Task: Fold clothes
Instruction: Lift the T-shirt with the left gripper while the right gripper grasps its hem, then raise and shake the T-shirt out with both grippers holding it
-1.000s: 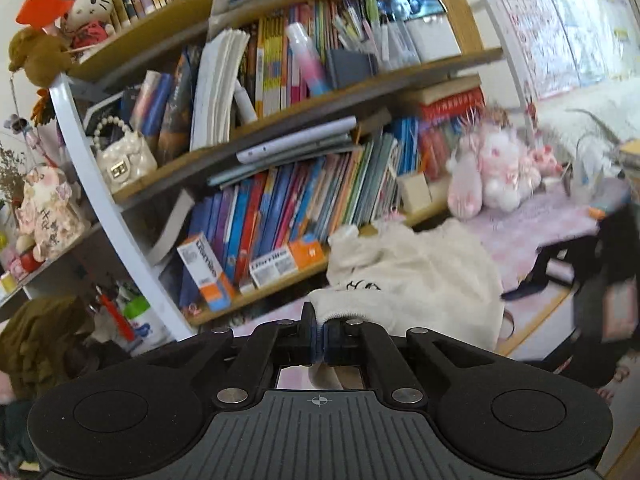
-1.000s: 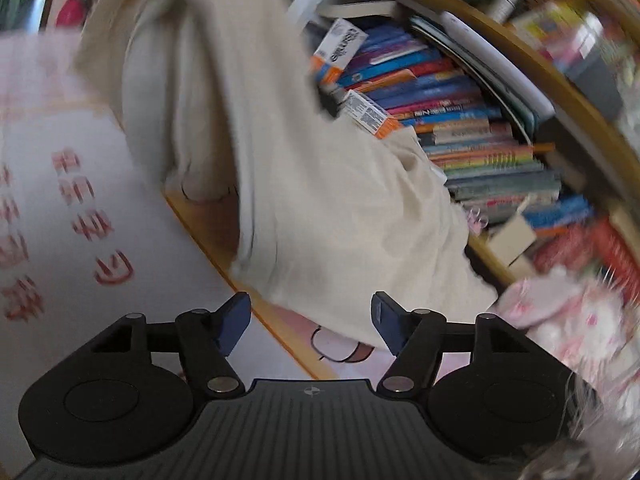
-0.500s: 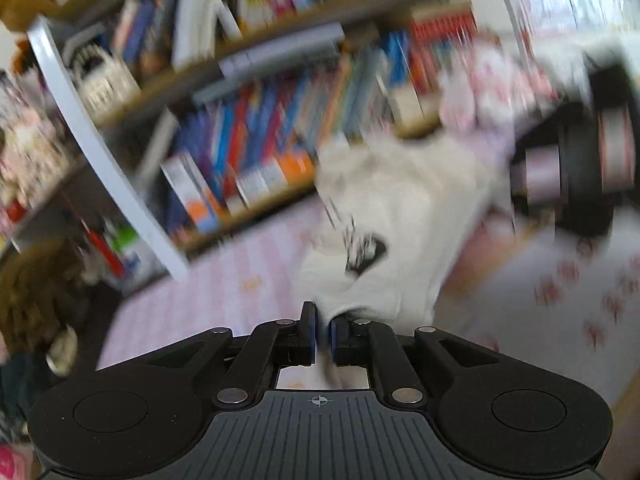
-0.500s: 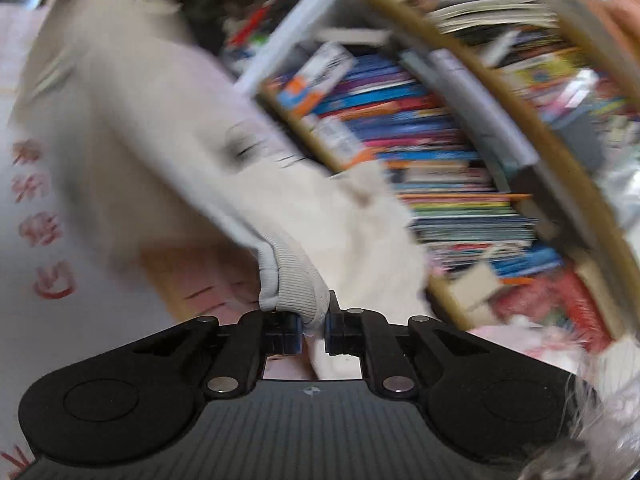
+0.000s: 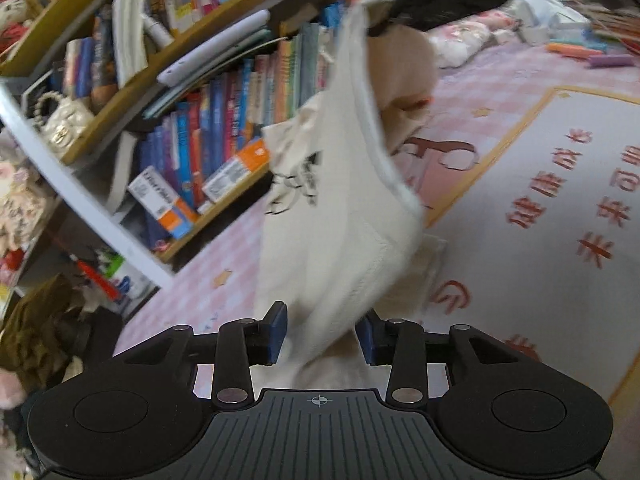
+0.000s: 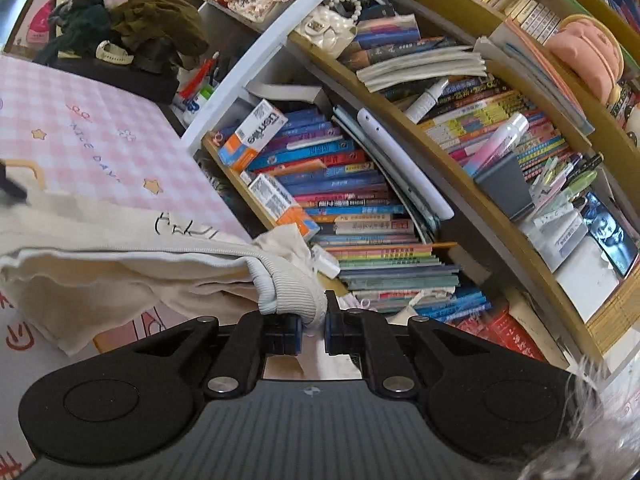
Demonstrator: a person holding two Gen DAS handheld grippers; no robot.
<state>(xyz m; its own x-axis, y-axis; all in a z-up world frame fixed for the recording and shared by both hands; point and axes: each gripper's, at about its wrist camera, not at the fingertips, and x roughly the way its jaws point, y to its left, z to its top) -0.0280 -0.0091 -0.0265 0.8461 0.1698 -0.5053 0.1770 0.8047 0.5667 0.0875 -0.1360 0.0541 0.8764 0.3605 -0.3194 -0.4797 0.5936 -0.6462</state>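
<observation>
Sweatshirt [image 5: 336, 208] is hanging lengthwise from upper centre toward bottom centre of the left view, passing between the parted fingers of the left gripper [image 5: 322, 334] (no grip). Right gripper [image 6: 312, 332] is pinching its ribbed cuff [image 6: 288, 290], so it is nearer.

Pink checked mat [image 5: 500, 80]; cream garment [image 5: 340, 216] partly lifted, apparently trailing on it.

- The garment [image 5: 336, 216] hangs above the mat [image 5: 560, 168], between the left gripper [image 5: 322, 332] fingers, which stand apart.
- The right gripper [image 6: 312, 332] clamps the garment's ribbed cuff [image 6: 288, 292].
- The bookshelf [image 6: 400, 200] stands along the mat's far edge, behind the garment.
</observation>
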